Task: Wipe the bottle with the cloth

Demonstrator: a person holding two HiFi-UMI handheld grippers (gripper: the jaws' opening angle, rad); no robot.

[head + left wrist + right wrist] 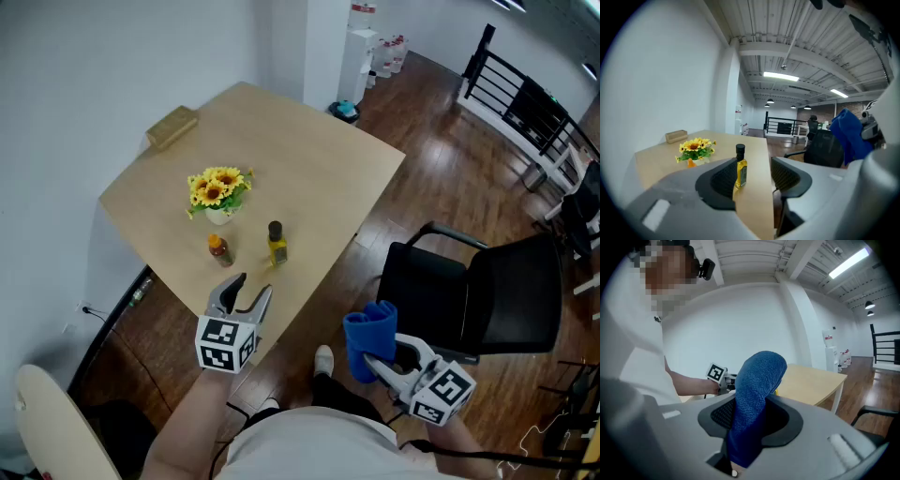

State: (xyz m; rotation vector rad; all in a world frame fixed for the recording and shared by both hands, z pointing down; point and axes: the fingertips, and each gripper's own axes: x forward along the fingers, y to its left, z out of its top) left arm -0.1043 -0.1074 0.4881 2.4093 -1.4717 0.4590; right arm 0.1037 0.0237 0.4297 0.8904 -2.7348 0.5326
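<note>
Brown plank floor surrounds a pale wood table (309, 178) that sits against a white wall, with a black chair (487, 291) to its right in the head view. On the table a wooden block (172, 127) lies near the upper-left corner and a pot of sunflowers (218, 190) stands near the middle. Just below the flowers are two small bottles, side by side but apart: an orange bottle (219, 249) on the left and the bottle (277, 244) – yellow, black-capped, upright – on the right.

The left gripper (253, 286) hangs over the table's near edge in the lower middle of the frame, pointing up the picture at the two bottles. Its jaws stand apart with nothing pressed between them. In the left gripper view the bottle shows through the gap, close to the left jaw, but it stands farther off on the tabletop and touches neither pad.

The right gripper (377, 364) is off the table, at the lower right over the floor, beside the chair. Its jaws are clamped on a blue cloth (370, 336) – a folded, textured towel that sticks up out of the grip and bends over at its top. The cloth is well apart from the bottle.
</note>
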